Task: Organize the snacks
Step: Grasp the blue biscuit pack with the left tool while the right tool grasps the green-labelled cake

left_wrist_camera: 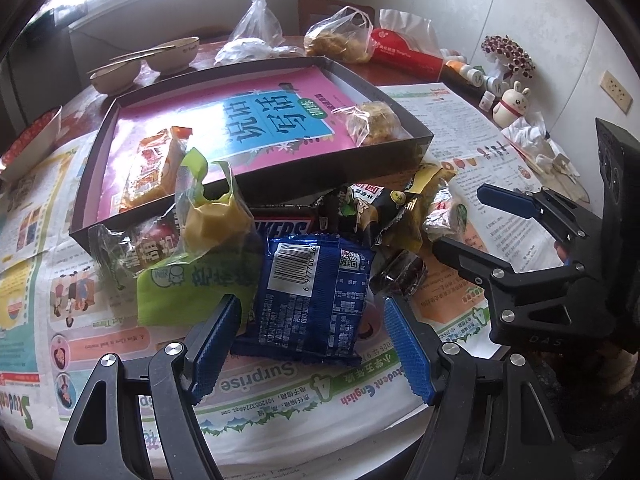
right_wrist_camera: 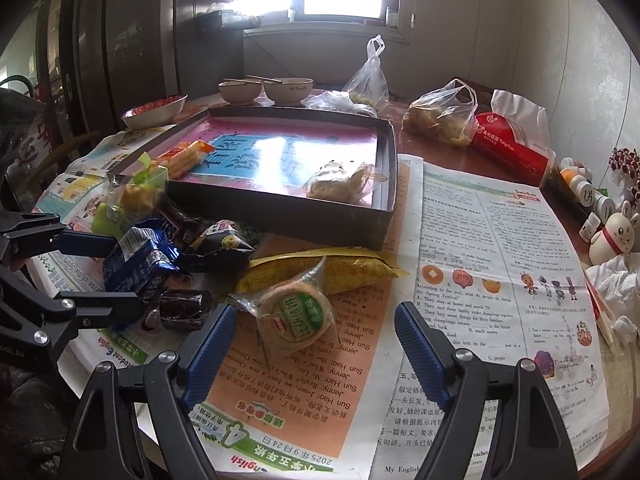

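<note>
From your left wrist camera, your left gripper [left_wrist_camera: 312, 344] stands wide open with the blue snack packet [left_wrist_camera: 310, 300] lying between its fingers on the newspaper [left_wrist_camera: 100, 320]; the left pad sits just beside the packet's edge, but you cannot tell that either pad presses on it. Just behind the packet the pile holds a green packet [left_wrist_camera: 192, 280], a Snickers bar [left_wrist_camera: 280, 224] and a black packet [left_wrist_camera: 368, 208], all close against the front wall of the dark tray [left_wrist_camera: 256, 196], which already carries an orange packet [left_wrist_camera: 152, 168] and a clear-wrapped pastry [left_wrist_camera: 376, 122]. Your right gripper [left_wrist_camera: 464, 220] shows at the right, beside the pile, jaws apart. From your right wrist camera, your right gripper [right_wrist_camera: 316, 336] is open and holds nothing; the round green-labelled cake [right_wrist_camera: 296, 316] lies just ahead, nearer the left finger and apart from both pads. A yellow packet [right_wrist_camera: 344, 268] lies behind the cake, touching it. Your left gripper [right_wrist_camera: 108, 272] is at the left edge, straddling the blue snack packet [right_wrist_camera: 136, 260].
</note>
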A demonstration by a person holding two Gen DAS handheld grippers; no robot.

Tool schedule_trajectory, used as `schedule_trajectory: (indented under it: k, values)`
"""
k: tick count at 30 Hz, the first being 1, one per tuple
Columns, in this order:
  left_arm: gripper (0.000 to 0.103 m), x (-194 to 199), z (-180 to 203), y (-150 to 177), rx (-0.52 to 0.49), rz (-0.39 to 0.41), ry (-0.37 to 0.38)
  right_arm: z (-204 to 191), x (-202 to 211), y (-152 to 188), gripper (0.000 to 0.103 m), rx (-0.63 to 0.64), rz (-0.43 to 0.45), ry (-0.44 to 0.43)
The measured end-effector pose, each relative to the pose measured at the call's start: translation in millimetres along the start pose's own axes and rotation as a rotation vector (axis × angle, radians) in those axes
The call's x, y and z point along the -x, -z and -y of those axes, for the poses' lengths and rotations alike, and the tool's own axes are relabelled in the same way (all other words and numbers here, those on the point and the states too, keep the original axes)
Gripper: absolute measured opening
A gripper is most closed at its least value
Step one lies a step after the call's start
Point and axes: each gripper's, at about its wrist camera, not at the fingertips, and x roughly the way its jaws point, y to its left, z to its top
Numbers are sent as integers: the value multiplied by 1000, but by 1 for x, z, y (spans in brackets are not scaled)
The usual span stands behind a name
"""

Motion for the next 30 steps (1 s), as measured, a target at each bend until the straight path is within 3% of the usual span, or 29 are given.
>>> schedule_trajectory:
  k: [4,10,21,30]
  values:
    - [76,-3,-1,0,8,-4,-4,1,-4,-1,80,-3,-6,-9]
    - [69,-7,-4,-1,23,-13,-2,-3,-8,0,71,1,-18,-22]
    - [60,-8,-4,-1,27,-11,-1,-2,-13,2,43,-15,-40,-37]
    - [56,-8,-6,0,40,-10,8,5,-5,1,39,-56,-22,-61]
